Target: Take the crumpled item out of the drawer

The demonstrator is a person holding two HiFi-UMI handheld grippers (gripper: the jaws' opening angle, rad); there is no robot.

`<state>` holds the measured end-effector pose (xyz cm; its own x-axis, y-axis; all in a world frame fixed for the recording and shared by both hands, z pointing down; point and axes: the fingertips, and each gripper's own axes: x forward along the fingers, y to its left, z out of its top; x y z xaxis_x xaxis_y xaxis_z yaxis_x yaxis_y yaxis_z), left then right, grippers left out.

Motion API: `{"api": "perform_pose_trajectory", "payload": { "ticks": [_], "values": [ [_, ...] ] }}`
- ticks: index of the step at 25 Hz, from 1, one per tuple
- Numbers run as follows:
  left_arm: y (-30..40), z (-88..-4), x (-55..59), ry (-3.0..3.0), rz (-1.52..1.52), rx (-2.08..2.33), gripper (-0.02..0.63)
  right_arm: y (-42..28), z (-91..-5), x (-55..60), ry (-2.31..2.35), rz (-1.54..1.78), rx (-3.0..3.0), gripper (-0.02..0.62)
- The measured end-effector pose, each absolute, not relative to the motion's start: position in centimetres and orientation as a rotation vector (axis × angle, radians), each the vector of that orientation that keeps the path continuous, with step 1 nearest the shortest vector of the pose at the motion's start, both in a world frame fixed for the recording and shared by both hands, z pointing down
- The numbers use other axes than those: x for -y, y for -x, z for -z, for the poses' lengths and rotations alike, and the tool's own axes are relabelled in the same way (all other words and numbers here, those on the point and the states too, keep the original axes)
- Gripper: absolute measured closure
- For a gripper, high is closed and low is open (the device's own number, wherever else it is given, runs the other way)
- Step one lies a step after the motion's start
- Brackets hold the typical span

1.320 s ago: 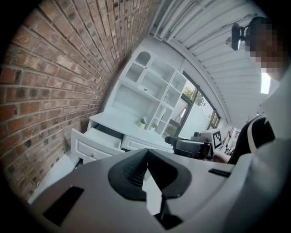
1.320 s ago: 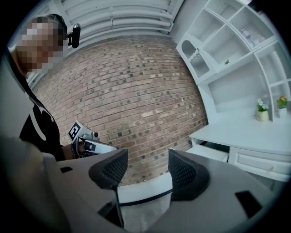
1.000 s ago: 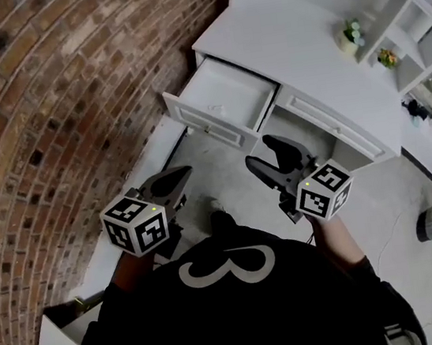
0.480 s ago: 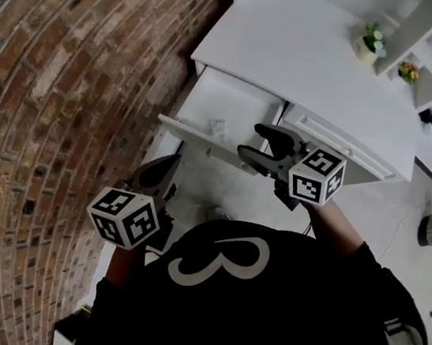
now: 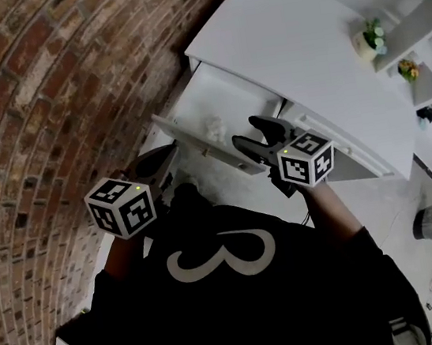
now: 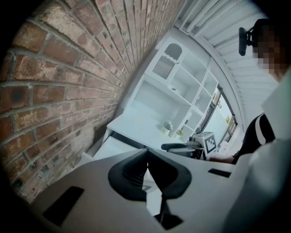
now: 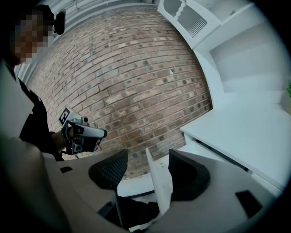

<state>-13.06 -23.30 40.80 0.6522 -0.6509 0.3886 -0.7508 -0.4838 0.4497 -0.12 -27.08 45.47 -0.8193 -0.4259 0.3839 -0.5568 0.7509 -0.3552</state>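
Near open drawer (image 5: 192, 141), right gripper (image 5: 243, 129) fingers wide apart, left gripper (image 5: 167, 152) fingers together

Two tools (image 5: 160, 162) (image 5: 252, 133), one drawer (image 5: 188, 138), one crumpled item (image 5: 212, 125), two plants (image 5: 373, 34) (image 5: 407, 69).

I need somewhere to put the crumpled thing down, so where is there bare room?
The desk top is bare from the brick wall to the small plant. The drawer is crowded: crumpled thing inside, right gripper at its front.
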Motion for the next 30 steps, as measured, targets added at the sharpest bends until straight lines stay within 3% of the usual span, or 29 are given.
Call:
{"api": "perform_pose_trajectory", "payload": {
  "ticks": [18,30],
  "values": [
    [16.2,-46.7,31.8,-2.177,-0.320,1.002,0.603,2.6,-58.2,35.3,-0.781,-0.895,2.395,0.304],
    [17.6,-49.7,35.2,-2.119,-0.386,0.948,0.603,2.4,-71.7,37.1,-0.727,-0.957,2.062,0.272]
  ]
}}
